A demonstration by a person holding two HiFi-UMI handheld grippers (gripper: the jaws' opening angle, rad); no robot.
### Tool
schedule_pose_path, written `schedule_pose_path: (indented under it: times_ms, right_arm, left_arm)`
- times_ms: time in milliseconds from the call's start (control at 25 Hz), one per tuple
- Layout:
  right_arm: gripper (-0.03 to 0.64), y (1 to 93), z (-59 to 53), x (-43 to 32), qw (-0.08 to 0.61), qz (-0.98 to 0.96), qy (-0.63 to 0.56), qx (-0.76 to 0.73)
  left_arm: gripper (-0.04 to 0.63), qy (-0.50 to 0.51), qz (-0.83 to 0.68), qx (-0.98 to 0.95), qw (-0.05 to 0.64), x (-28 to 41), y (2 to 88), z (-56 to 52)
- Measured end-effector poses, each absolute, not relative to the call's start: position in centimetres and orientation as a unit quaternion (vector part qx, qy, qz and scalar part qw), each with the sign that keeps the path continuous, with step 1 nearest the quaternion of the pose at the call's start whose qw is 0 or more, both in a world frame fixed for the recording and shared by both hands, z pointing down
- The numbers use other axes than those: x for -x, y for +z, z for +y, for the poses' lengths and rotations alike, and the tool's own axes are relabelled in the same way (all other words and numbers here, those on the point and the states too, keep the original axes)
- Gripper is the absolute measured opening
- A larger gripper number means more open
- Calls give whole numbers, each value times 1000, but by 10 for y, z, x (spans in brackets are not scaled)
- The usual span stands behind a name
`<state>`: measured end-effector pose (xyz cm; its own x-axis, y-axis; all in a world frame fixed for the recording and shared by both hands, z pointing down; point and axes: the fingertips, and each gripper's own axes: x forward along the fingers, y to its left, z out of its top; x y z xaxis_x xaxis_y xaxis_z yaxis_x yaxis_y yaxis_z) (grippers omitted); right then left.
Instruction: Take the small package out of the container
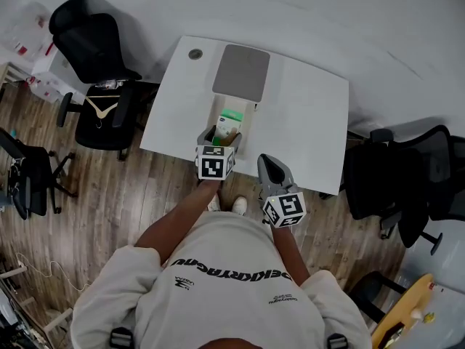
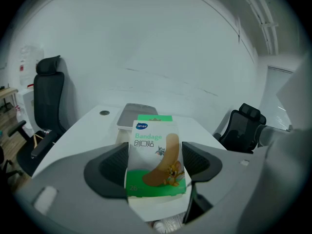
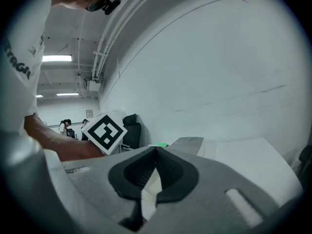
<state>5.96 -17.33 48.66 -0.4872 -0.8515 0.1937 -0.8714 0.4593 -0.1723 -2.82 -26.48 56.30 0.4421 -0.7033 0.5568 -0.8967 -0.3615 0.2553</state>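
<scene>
The small package (image 2: pixel 156 155) is a green and white bandage box with a cartoon plaster printed on it. My left gripper (image 2: pixel 156 161) is shut on it, one dark pad on each side, and holds it upright just above the white open container (image 2: pixel 155 212). In the head view the left gripper (image 1: pixel 217 141) is at the container's (image 1: pixel 218 112) near end, with the package (image 1: pixel 228 128) between its jaws. A second green box (image 2: pixel 155 117) shows behind the held one. My right gripper (image 1: pixel 271 168) hangs at the table's near edge, to the right of the container. Its jaws (image 3: pixel 155 152) are closed on nothing.
The container's grey lid (image 1: pixel 240 71) lies flat on the white table (image 1: pixel 305 115) just beyond the container. A round cable grommet (image 1: pixel 195 54) sits at the far left corner. Black office chairs (image 1: pixel 98 57) (image 1: pixel 407 180) stand on the wooden floor to both sides.
</scene>
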Motion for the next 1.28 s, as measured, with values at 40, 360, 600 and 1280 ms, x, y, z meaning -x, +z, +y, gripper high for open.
schedule_pose_path:
  times_ms: [40,360,600,1280]
  right_arm:
    - [0,485,-173,-60,39,-854,122,-504]
    - [2,477,-177,-62,34,-855,114,-504]
    - [2,472,-181,-65,23,-856,108,-505]
    - [2,468,-181,-68,23,-857,103,-504]
  left_arm:
    - [360,177,-496,-807,267,28,560,-263]
    - [360,156,-484,-827,239,26,538,-257]
    - [357,136,-475,-836,237,27,527,-249]
    - [357,105,-458,-864,182,27,497,-225]
